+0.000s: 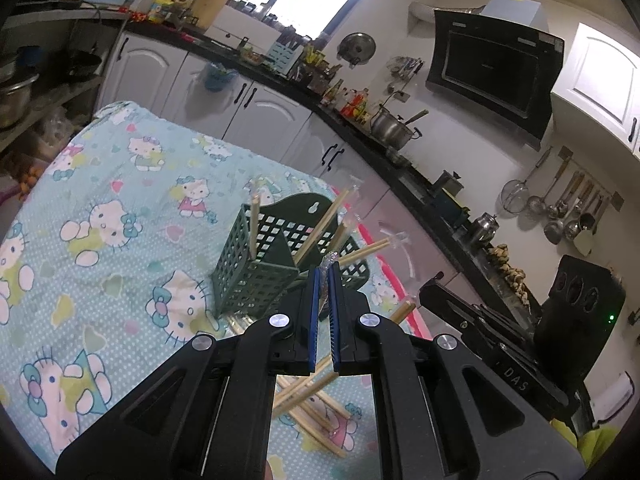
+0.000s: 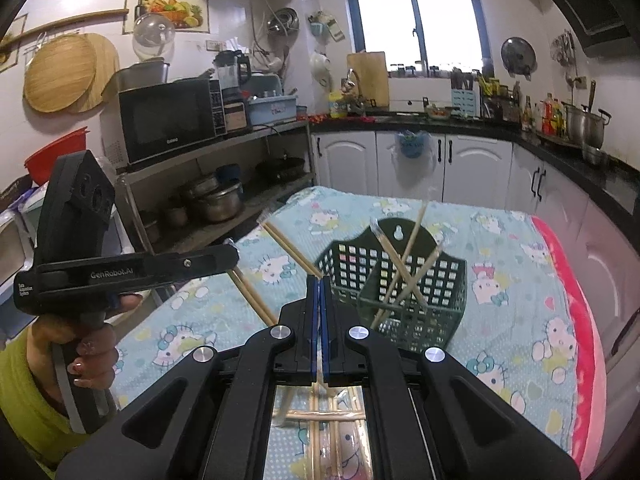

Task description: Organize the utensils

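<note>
A dark green slotted utensil basket stands on the cartoon-cat tablecloth with several wrapped wooden chopsticks leaning in it. More wrapped chopsticks lie in a loose pile on the cloth under both grippers. My left gripper hovers near the basket's front corner, shut on a wrapped chopstick pair that slants down between its blue pads. My right gripper is level with it and also shut on a chopstick pair, which points up to the left. A hand holds the left gripper in the right wrist view.
White kitchen cabinets with a black counter run behind and to the right of the table. A shelf with a microwave and pots stands to the left. A pink cloth border marks the table's right edge.
</note>
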Demonstrator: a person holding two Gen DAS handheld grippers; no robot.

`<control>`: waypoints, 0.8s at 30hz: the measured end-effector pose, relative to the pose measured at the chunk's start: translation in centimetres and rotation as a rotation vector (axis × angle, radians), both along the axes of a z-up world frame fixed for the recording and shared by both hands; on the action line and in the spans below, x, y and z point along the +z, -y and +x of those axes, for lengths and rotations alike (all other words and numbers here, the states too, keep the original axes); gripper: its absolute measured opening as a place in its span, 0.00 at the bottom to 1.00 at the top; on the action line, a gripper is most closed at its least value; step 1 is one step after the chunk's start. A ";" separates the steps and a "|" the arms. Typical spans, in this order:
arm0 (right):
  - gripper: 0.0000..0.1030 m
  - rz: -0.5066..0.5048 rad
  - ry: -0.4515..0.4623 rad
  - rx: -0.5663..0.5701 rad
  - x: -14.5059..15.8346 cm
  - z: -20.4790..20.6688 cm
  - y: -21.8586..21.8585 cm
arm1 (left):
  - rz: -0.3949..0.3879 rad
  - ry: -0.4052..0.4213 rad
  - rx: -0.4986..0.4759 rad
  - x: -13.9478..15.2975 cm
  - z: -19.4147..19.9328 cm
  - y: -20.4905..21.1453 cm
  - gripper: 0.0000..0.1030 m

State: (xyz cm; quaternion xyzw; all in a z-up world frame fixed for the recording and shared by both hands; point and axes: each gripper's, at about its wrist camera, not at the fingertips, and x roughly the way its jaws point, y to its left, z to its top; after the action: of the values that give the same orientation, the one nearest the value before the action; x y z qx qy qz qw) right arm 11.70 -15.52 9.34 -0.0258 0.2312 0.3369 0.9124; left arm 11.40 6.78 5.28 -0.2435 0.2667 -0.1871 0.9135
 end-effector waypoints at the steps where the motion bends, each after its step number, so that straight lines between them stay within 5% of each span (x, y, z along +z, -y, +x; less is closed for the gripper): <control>1: 0.01 0.002 0.004 0.000 0.2 0.0 0.0 | 0.001 0.004 -0.003 0.2 0.0 0.1 0.02; 24: 0.01 0.070 0.105 -0.101 4.8 -0.1 4.0 | -0.006 0.116 -0.055 5.4 0.5 1.8 0.02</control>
State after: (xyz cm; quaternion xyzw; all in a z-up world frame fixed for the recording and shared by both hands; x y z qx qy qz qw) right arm 11.57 -19.51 14.14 0.0004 0.1722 0.2963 0.9394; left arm 11.94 5.00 10.72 -0.2274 0.2194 -0.2269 0.9213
